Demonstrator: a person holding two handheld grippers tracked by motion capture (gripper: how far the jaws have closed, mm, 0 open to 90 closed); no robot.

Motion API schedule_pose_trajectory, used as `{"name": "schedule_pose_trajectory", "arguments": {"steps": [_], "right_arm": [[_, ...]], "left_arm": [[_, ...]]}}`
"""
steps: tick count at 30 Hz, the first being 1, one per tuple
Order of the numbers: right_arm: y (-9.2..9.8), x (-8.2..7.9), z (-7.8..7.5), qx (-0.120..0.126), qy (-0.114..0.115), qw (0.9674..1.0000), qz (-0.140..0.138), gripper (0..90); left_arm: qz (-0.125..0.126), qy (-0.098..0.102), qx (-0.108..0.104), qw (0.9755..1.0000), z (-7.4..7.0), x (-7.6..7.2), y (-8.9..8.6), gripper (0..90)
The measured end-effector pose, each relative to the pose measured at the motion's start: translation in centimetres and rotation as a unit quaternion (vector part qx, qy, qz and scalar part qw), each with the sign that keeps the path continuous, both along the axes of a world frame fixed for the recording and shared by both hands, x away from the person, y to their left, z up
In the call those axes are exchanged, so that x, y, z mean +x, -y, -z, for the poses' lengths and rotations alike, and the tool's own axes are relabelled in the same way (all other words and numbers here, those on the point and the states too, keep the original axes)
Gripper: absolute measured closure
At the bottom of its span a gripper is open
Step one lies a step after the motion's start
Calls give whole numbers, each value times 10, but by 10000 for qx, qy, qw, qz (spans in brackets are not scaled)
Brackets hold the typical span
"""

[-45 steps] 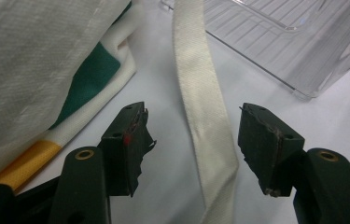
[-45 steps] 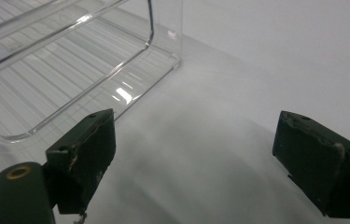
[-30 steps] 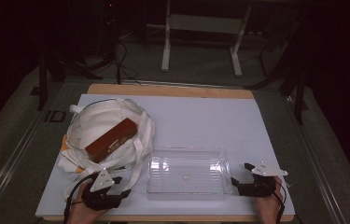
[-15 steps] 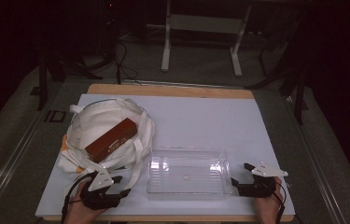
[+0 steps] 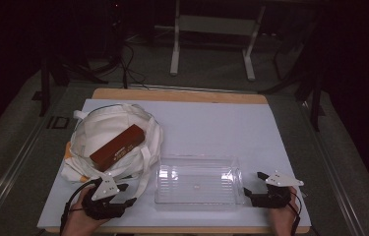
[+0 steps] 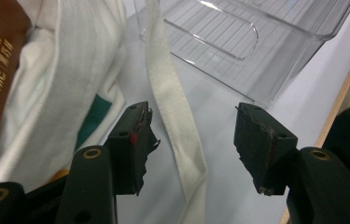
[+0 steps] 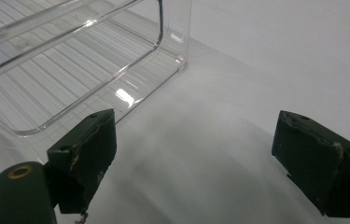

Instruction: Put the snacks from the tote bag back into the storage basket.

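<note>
- Hovering over the near left corner of the worktop (image 5: 290, 128), the left gripper (image 5: 123, 194) has a white strap (image 6: 175, 107) of the cloth bag (image 5: 108, 128) lying between its jaws; they have just been closing, yet a clear gap shows on each side of the strap and neither pad presses on it.
- Resting on the open bag is a long brown box (image 5: 118, 146) with gold lettering, tilted across the bag's mouth.
- Just right of the bag stands a clear plastic tub (image 5: 199, 179), near the front edge.
- Beside the tub's right end, the right gripper (image 5: 254, 189) sits with jaws wide apart, nothing between them.
- Something green and orange peeks from under the bag; possibly a packet, hard to tell.
</note>
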State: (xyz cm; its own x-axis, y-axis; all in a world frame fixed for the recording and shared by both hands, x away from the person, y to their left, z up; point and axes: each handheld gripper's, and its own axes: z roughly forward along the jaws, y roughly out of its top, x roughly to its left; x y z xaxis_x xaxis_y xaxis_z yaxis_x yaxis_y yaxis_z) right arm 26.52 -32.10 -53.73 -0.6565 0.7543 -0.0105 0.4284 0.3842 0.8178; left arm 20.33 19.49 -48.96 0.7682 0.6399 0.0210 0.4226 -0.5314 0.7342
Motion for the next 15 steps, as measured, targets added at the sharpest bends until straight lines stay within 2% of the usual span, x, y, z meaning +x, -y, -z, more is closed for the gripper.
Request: {"name": "schedule_pose_trajectory", "arguments": {"steps": [15], "right_arm": [[0, 0, 0, 7, -10, 10000, -12, 138]], "left_arm": [[108, 194, 116, 9997, -24, 3, -7, 461]]}}
